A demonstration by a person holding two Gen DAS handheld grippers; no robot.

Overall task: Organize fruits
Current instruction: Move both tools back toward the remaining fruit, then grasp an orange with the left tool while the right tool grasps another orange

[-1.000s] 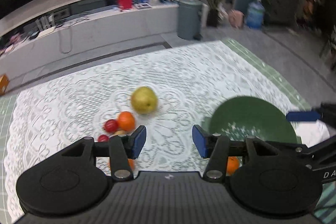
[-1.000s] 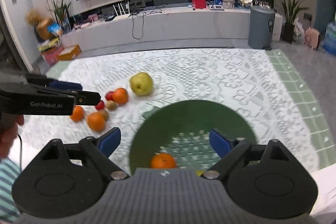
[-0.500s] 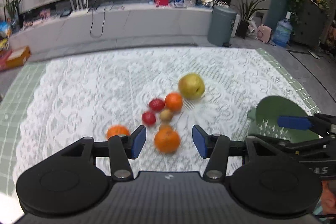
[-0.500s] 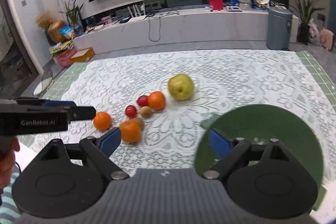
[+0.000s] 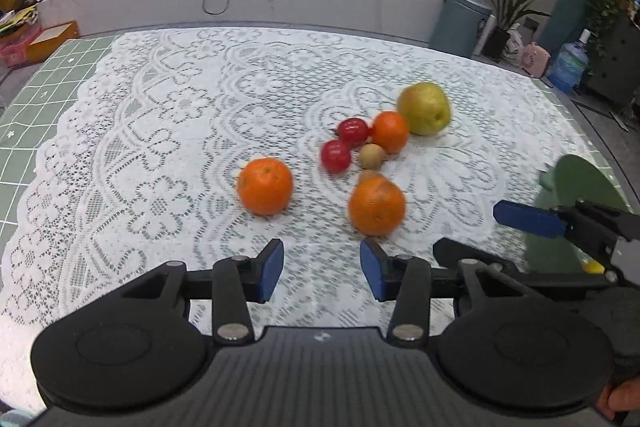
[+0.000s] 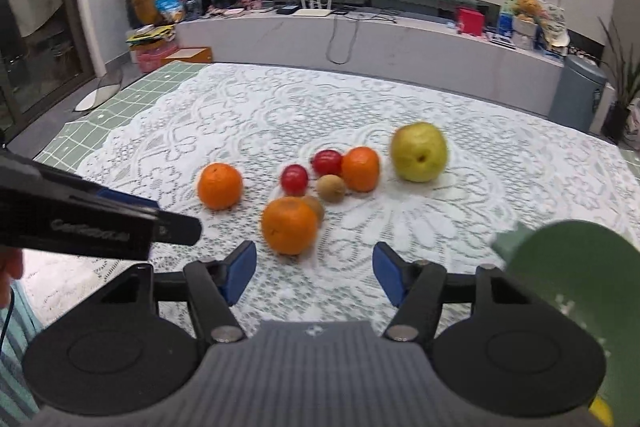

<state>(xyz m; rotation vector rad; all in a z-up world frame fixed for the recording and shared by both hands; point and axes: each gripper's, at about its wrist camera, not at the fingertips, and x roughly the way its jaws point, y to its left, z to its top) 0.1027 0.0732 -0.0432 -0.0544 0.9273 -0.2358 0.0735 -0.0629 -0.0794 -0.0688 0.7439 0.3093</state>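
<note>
In the left view, the left tool (image 5: 322,270) has swung away from the green bowl (image 5: 580,187), now far off to its right, and faces the fruit on the counter (image 5: 160,131) with wide open, empty jaws; 1 orange (image 5: 265,185) sits just ahead, so I think that is next. In the right view, the right tool (image 6: 314,273) is wide open and empty too, it has slid left, an orange (image 6: 289,225) lies right in front, and the bowl (image 6: 576,267) shows only a bit of yellow (image 6: 600,411) inside.
</note>
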